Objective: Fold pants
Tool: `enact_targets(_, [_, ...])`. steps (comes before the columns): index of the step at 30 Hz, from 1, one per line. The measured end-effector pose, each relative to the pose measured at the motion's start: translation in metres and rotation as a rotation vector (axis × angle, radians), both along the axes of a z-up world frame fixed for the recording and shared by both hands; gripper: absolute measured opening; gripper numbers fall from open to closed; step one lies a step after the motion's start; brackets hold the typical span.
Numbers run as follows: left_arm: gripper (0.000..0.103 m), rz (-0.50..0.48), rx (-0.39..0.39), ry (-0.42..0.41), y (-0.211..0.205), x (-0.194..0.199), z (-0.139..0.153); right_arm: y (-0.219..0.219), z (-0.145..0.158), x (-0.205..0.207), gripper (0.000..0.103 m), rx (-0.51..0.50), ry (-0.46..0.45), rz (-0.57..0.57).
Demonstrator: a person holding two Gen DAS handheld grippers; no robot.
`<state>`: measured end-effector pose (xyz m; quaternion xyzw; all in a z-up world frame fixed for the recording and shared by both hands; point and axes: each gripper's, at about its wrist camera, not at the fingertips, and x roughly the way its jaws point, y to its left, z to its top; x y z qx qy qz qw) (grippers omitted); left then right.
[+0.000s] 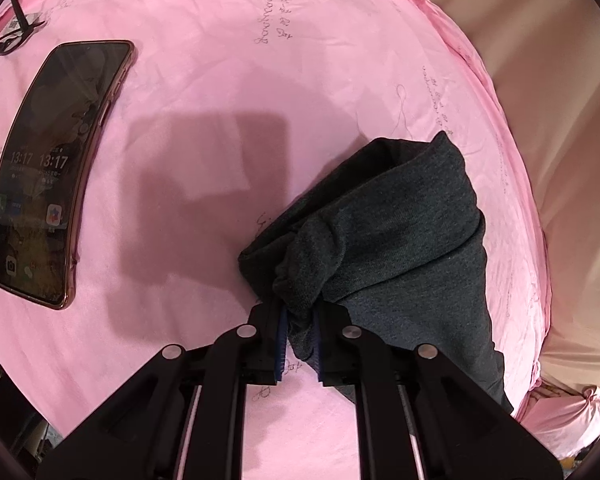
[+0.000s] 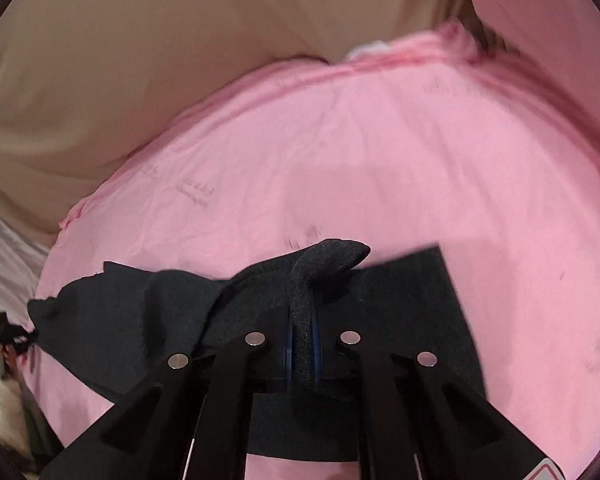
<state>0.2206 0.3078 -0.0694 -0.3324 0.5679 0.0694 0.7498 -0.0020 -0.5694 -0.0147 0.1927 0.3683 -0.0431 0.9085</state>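
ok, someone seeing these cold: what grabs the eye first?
The dark grey pants bunched on the pink sheet, one fold pinched in the left gripper, another in the right gripper. Then the lit phone lying at the left, clear of the cloth.

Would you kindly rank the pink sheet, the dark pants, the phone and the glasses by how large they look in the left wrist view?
1. Pink sheet, filling most of the view.
2. Pants, though they lie nearest the camera, which enlarges them.
3. Phone.
4. Glasses, cut off at the picture's edge, so their full size is unsure.
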Motion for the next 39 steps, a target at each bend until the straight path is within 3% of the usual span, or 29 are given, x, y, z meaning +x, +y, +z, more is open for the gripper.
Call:
enact_targets(2, [0.010,0.001,0.015,0.007,-0.002,0.001,0.001,0.001,0.046,-0.029,0.006,-0.162,-0.160,0.025])
enact_targets(3, [0.010,0.000,0.022,0.008,-0.003,0.001,0.002,0.002,0.050,-0.037,0.006,-0.239,-0.166,0.047])
enact_targets(5, [0.011,0.001,0.030,0.009,-0.004,0.001,0.002,-0.001,0.026,-0.051,0.018,-0.377,-0.065,0.048])
enact_targets(6, [0.011,-0.002,0.034,0.009,-0.004,0.000,0.002,-0.008,0.007,-0.059,0.034,-0.414,0.014,0.011])
enact_targets(7, [0.011,-0.003,0.036,0.008,-0.004,0.000,0.002,-0.015,-0.008,-0.067,0.035,-0.424,0.089,-0.021])
enact_targets(9, [0.011,-0.006,0.040,0.005,-0.004,0.000,0.002,-0.024,-0.018,-0.089,0.036,-0.381,0.110,-0.100])
enact_targets(12, [0.011,-0.009,0.040,0.003,-0.004,0.000,0.002,-0.022,-0.004,-0.118,0.036,-0.134,-0.030,-0.132])
enact_targets(15, [0.011,-0.012,0.041,0.006,-0.003,0.000,0.001,-0.012,0.000,-0.102,0.036,0.132,-0.072,-0.089])
enact_targets(17, [0.011,-0.015,0.044,0.007,-0.005,0.001,0.001,-0.011,-0.003,-0.075,0.036,0.226,-0.009,-0.093])
enact_targets(20, [0.011,-0.018,0.043,0.004,-0.005,0.000,0.001,-0.012,-0.008,-0.026,0.041,0.052,0.177,-0.142])
enact_targets(21, [0.011,-0.020,0.043,0.002,-0.005,0.001,0.001,-0.015,-0.015,-0.012,0.057,0.019,0.225,-0.135])
enact_targets(22, [0.011,-0.024,0.041,-0.001,-0.005,0.001,0.001,-0.021,-0.026,0.000,0.062,0.024,0.271,-0.121])
enact_targets(23, [0.011,-0.025,0.037,-0.004,-0.005,0.000,0.000,-0.022,-0.037,0.008,0.060,0.024,0.317,-0.114])
enact_targets(24, [0.011,-0.025,0.033,-0.006,-0.004,0.000,0.000,-0.020,-0.046,0.014,0.037,0.031,0.346,-0.073])
enact_targets(25, [0.011,-0.024,0.026,-0.007,-0.004,0.000,-0.001,-0.016,-0.046,0.016,0.006,0.042,0.336,-0.033])
enact_targets(27, [0.011,-0.020,0.017,-0.010,-0.003,0.000,-0.001,-0.001,-0.009,0.011,0.004,-0.060,0.209,0.016])
enact_targets(29, [0.011,-0.020,0.020,-0.010,-0.004,0.000,-0.001,0.014,0.044,-0.013,0.004,-0.149,-0.002,0.059])
enact_targets(30, [0.011,-0.021,0.025,-0.009,-0.005,0.000,-0.001,0.021,0.062,-0.033,0.004,-0.225,-0.104,0.092])
enact_targets(31, [0.011,-0.022,0.030,-0.009,-0.006,0.000,-0.001,0.027,0.063,-0.052,0.005,-0.320,-0.143,0.119])
enact_targets(32, [0.011,-0.023,0.033,-0.009,-0.006,0.000,-0.001,0.023,0.048,-0.065,0.010,-0.361,-0.101,0.108])
enact_targets(34, [0.011,-0.028,0.037,-0.015,-0.007,-0.001,-0.001,0.004,0.008,-0.086,0.035,-0.367,0.049,0.033])
enact_targets(35, [0.011,-0.032,0.037,-0.019,-0.007,-0.001,-0.001,-0.006,-0.012,-0.104,0.035,-0.366,0.128,-0.027])
enact_targets(37, [0.011,-0.032,0.034,-0.024,-0.006,-0.002,-0.001,-0.014,-0.014,-0.139,0.035,-0.305,0.097,-0.118])
enact_targets(39, [0.011,-0.034,0.033,-0.024,-0.006,-0.002,-0.001,-0.010,-0.003,-0.160,0.037,-0.146,0.005,-0.137])
